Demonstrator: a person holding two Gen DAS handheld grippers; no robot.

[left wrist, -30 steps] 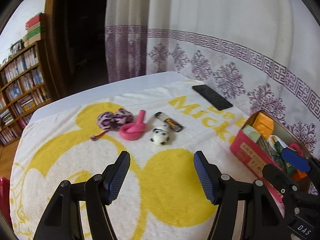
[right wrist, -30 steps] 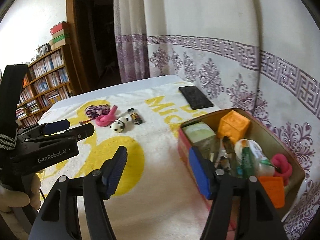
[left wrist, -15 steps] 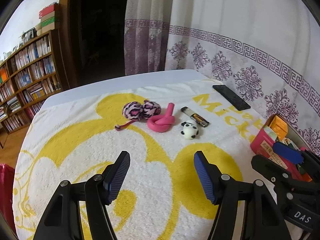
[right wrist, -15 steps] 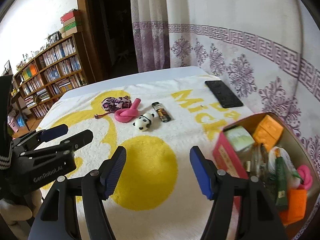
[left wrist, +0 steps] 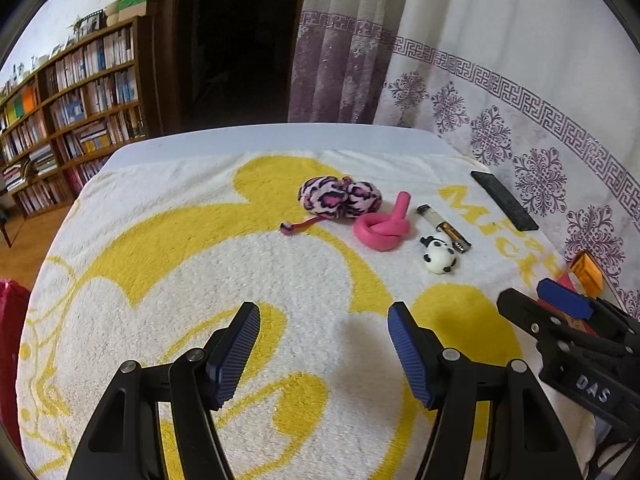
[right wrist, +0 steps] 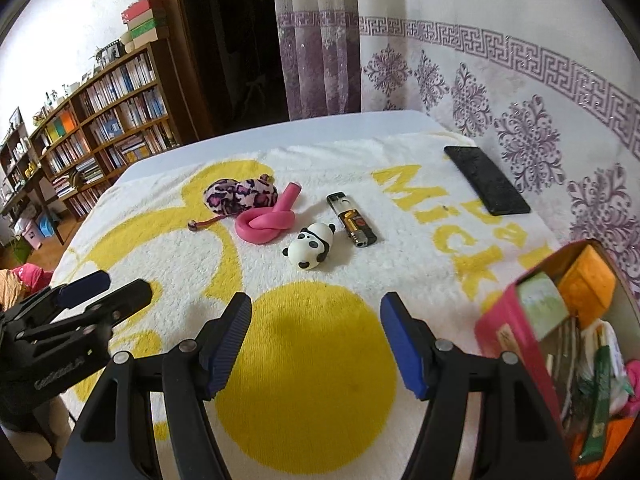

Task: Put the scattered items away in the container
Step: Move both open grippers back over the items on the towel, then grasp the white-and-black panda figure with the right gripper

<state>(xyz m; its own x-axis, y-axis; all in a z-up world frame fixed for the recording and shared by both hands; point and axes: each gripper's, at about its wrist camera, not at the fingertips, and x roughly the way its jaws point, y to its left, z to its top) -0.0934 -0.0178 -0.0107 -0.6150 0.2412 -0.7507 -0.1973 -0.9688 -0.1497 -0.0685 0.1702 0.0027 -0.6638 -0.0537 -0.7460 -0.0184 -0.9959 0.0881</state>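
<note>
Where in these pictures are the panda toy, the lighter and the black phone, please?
panda toy (right wrist: 310, 249): right wrist view, on its white body.
lighter (right wrist: 352, 219): right wrist view, on its clear middle.
black phone (right wrist: 486, 184): right wrist view, on the middle of its screen.

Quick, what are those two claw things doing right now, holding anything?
Left gripper: open, holding nothing.
Right gripper: open, holding nothing.
</note>
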